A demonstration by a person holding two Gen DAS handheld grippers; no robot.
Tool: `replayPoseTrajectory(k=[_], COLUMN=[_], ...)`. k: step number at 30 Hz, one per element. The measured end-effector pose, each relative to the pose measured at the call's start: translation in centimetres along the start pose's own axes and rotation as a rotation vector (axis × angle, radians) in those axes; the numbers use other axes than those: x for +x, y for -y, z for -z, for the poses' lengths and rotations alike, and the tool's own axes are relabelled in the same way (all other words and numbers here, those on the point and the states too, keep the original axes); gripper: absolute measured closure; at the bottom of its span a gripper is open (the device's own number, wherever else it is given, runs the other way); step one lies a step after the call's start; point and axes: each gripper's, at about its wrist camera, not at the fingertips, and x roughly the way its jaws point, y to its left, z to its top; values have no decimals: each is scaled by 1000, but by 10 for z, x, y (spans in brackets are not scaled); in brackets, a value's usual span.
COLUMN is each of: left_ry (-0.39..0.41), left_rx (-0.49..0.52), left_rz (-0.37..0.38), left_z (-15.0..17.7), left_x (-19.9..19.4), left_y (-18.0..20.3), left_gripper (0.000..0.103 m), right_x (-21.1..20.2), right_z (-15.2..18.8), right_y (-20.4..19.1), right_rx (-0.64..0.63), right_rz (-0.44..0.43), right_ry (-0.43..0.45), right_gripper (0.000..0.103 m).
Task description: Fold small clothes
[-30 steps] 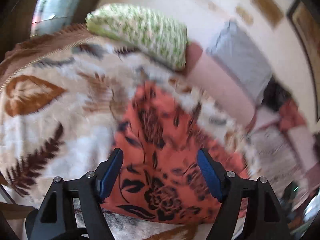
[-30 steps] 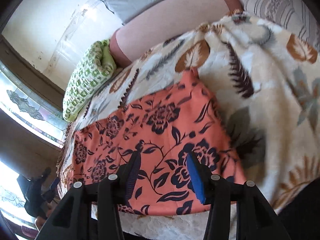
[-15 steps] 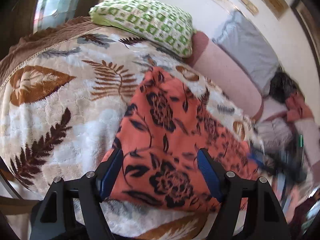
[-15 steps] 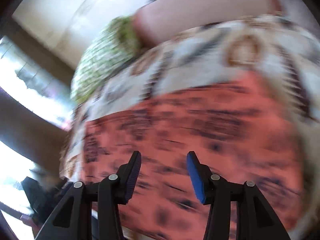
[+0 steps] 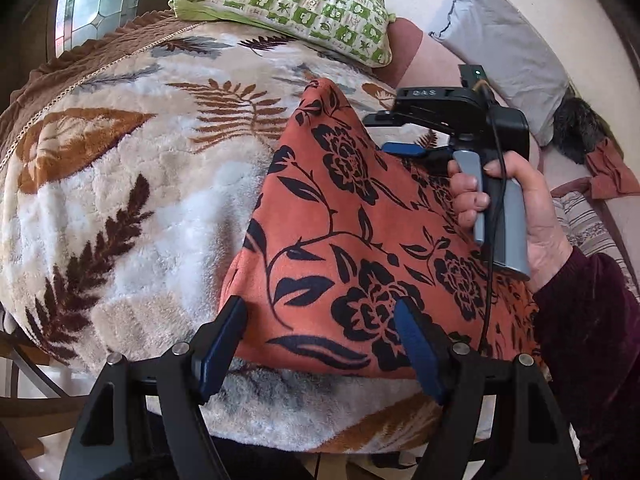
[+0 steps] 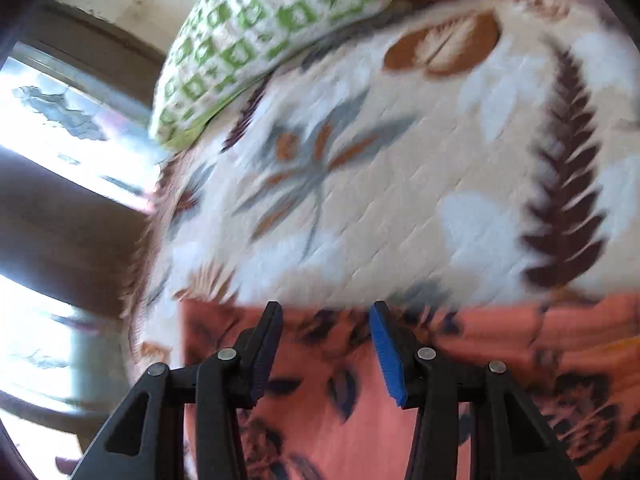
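An orange cloth with dark flowers (image 5: 352,240) lies flat on a fluffy blanket with leaves on it (image 5: 120,200), close to the blanket's near edge, and a green and white pillow (image 5: 288,4) sits at the blanket's far edge. The left gripper (image 5: 320,344) hangs over the near edge of the cloth with its blue fingers (image 5: 218,344) wide apart and nothing between them. A hand (image 5: 516,208) in a dark red sleeve (image 5: 592,340) holds the right gripper (image 6: 326,354) over the far edge of the cloth, its fingers partly apart and pinching nothing, though that view is blurry.
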Motion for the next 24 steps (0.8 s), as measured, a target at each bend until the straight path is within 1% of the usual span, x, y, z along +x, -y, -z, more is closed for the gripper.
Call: replayPoseTrajectory(k=[1,3,6,8,9,11,14,15,16,17,18,20,22,23,24], left_ry=[3,12,7,-11,-23,-28,-34,-25,-22,-23,-23,-14,13,28,43], left_rx=[-4,-15,-52,-99,-129,-151,-185,-203,-212,-219,-228,-256,-314,-336,-360], left_rz=[10,21,83,127,150,174,203,218,216,214,215,214,241,250,254], left_z=[1,6,19,30,37,42,42,40,38,36,35,33,33,34,35], left_x=[-4,-13,-28,-34,-34,-32,-20,-15,-11,-7,-2,7,12,13,14], left_y=[-2,-6,-12,-15,-16,-13,-5,-4,-2,-2,-1,-3,-9,-11,-12], left_gripper=[26,26,26,26,26,26,28,33,38,49,53,56,57,57,54], right_x=[-7,-30,-67,-93,-106,-129,-151,-156,-161,-165,-169,-175,-177,-175,-166], right_z=[2,12,32,45,56,80,111,123,136,146,157,171,184,188,193], right_y=[0,3,9,16,20,29,48,54,59,63,68,77,87,92,99], right_rx=[-5,-6,-42,-57,-64,-64,-43,-34,-28,-22,-18,0,23,43,71], right_rz=[-2,-77,-106,-118,-119,-131,-155,-153,-145,-138,-139,-129,-113,-111,-108], right_ry=[3,33,53,61,66,73,103,113,120,133,145,159,180,175,152], right_gripper=[54,53,53,53,53,53,53,53,57,62,68,68,69,69,69])
